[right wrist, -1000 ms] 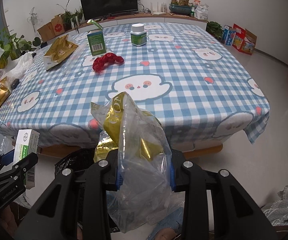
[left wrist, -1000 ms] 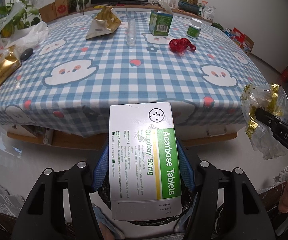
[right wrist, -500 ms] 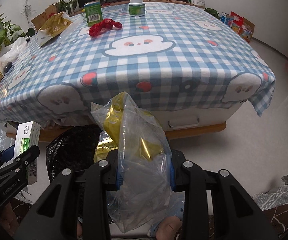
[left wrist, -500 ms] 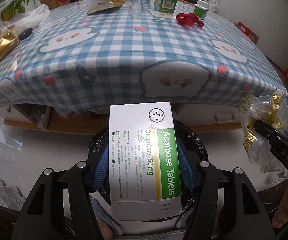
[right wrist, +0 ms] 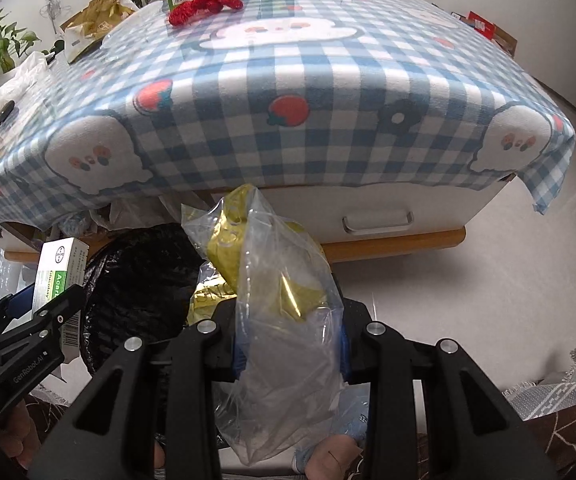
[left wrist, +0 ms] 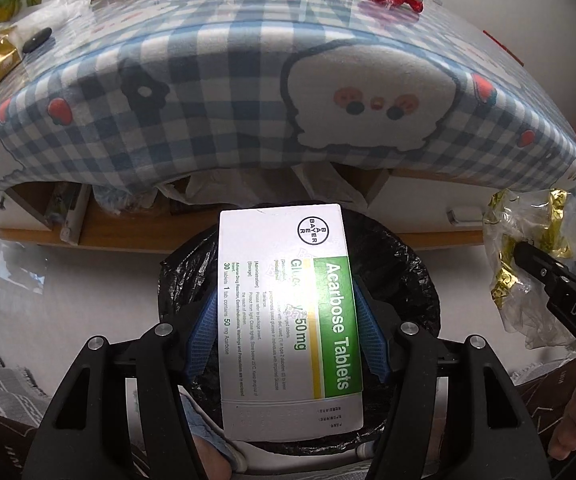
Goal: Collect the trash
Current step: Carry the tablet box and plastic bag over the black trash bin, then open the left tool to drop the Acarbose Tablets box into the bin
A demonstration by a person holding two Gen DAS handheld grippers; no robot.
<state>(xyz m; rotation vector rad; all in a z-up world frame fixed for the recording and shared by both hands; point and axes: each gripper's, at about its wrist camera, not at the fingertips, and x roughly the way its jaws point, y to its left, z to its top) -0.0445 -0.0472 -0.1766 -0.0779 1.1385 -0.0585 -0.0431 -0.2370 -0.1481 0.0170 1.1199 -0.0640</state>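
Checked cloth [left wrist: 227, 92]; crinkled black liner [left wrist: 404, 272].

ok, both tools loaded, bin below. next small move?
Probably open the left tool: its tablet box hangs directly over the black-lined bin, so it should drop in. The right tool, shut on the plastic wrapper, sits right of the bin, so it goes second.

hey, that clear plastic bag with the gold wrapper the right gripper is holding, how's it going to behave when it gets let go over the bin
The plastic bag looks thin and crumpled and sags below the right gripper, so it is probably floppy and light. It may flutter rather than drop straight into the black bin bag, or cling to the pads.
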